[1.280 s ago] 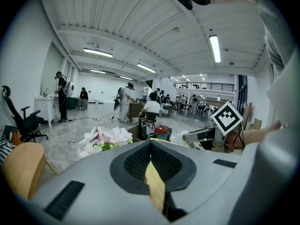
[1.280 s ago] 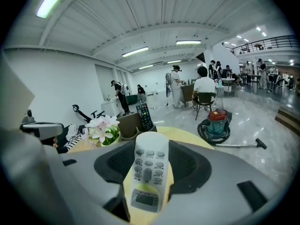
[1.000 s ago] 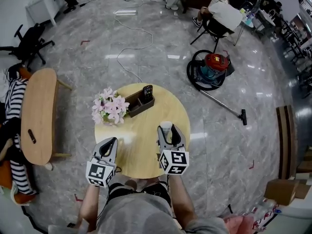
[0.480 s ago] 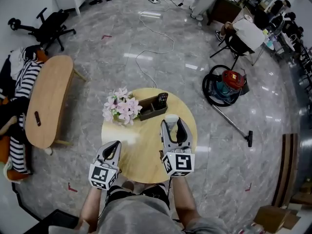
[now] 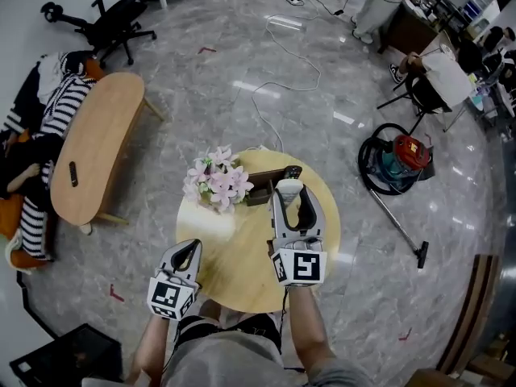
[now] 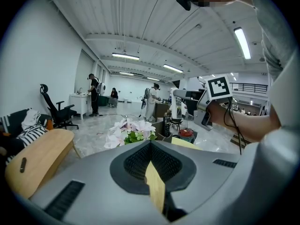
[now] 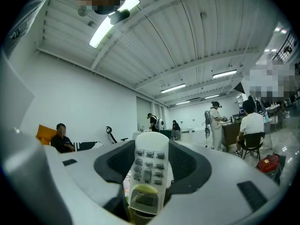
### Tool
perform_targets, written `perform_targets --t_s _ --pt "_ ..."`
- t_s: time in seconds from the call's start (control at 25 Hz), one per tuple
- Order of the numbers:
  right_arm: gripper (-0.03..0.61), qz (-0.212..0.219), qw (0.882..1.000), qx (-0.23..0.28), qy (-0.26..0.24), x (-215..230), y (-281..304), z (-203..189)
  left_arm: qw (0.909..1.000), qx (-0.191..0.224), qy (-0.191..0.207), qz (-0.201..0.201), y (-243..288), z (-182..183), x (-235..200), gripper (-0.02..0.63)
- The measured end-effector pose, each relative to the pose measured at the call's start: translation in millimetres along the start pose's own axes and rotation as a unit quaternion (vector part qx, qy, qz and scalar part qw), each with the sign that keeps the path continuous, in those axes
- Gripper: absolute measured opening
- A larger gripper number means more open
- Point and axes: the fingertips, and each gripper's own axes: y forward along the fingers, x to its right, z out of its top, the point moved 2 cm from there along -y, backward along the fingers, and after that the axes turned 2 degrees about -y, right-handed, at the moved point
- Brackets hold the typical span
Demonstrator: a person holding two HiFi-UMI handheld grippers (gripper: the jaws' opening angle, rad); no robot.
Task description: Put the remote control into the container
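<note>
My right gripper (image 5: 293, 203) is shut on a white remote control (image 5: 289, 188), held level above the round wooden table (image 5: 242, 274). The remote's buttons and small screen (image 7: 147, 172) face up between the jaws. Its far end lies close to the brown container (image 5: 266, 190), which holds a black remote (image 5: 293, 172). My left gripper (image 5: 186, 253) hovers at the table's near left edge, shut and empty; its jaws meet at the tip (image 6: 150, 144).
Pink and white flowers (image 5: 218, 185) stand just left of the container. A long wooden bench (image 5: 89, 156) is to the left, and a red vacuum cleaner (image 5: 403, 156) with its hose is to the right. A cable runs across the floor behind the table.
My right gripper has risen and carried the white remote farther over the table toward the container. The left gripper has drawn back a little to the table's near edge. The head view has shifted.
</note>
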Motion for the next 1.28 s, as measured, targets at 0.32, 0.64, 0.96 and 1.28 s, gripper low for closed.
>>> perform_targets --t_s 0.32,0.64,0.96,1.28 --pt "0.233 0.023 1.000 -0.003 -0.001 7 33 -43 0.9998 -0.008 -0.006 0.017 20 -11 -6 0.006" --pt "0.233 0.043 0.999 -0.002 0.002 1 55 -76 0.9994 -0.012 -0.019 0.025 34 -20 -12 0.006" --pt "0.233 0.055 0.998 -0.004 -0.014 -4 67 -98 0.9985 -0.028 -0.033 0.034 35 -41 -18 0.006" --pt "0.233 0.060 0.998 -0.011 -0.002 -6 70 -127 0.9972 -0.043 -0.043 0.043 39 -59 -21 0.006"
